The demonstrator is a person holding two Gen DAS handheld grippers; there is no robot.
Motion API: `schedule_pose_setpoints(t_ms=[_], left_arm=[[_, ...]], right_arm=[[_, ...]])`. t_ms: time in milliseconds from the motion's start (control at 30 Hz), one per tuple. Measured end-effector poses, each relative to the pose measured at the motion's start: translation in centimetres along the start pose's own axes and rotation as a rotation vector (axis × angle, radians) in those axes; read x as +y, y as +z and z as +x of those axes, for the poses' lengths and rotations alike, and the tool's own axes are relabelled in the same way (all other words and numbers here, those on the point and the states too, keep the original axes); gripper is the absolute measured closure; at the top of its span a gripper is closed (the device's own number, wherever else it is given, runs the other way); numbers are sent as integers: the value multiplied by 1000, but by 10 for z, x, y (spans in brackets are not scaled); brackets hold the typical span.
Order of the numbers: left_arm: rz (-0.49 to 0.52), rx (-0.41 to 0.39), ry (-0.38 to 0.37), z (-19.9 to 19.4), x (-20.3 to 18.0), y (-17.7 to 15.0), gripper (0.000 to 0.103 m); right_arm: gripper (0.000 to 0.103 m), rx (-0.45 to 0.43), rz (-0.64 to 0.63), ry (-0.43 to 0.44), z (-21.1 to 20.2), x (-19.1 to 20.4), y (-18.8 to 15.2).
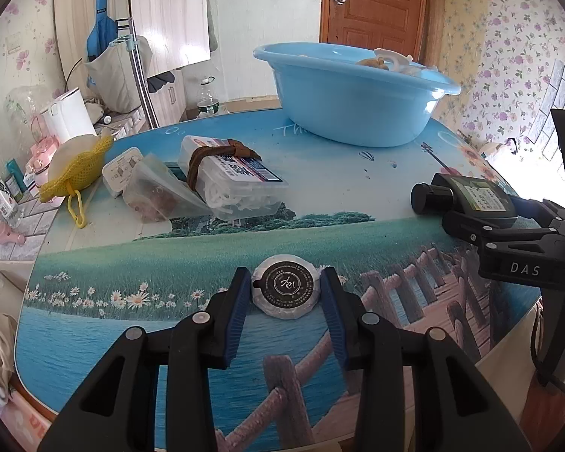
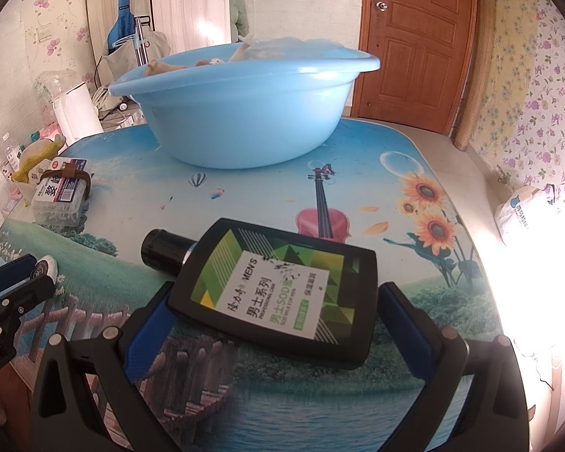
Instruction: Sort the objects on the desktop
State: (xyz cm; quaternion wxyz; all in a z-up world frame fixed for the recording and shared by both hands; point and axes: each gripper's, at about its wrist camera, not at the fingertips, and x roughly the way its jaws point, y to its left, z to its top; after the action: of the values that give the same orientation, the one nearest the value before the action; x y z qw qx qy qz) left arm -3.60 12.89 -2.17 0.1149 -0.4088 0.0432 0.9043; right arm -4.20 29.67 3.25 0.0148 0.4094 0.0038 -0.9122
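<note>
Left hand-held gripper: jaws closed onto the round wrapped soap, pads on its two sides, near the table's front edge. Right hand-held gripper: jaws wide, flat black bottle between them; pad contact unclear, cannot tell if gripped. Blue basin at far edge, already holding items.

Risks: curved, wrapped soap may squirt out if lifted fast. Bottle lies skewed to the jaws; closing could twist or push it off the front edge
</note>
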Motion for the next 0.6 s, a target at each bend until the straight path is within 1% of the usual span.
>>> schedule_pose_setpoints(t_ms=[600], left_arm=[[5, -2, 8, 0, 0, -1, 66]], right_arm=[[0, 0, 0, 0, 0, 0, 0]])
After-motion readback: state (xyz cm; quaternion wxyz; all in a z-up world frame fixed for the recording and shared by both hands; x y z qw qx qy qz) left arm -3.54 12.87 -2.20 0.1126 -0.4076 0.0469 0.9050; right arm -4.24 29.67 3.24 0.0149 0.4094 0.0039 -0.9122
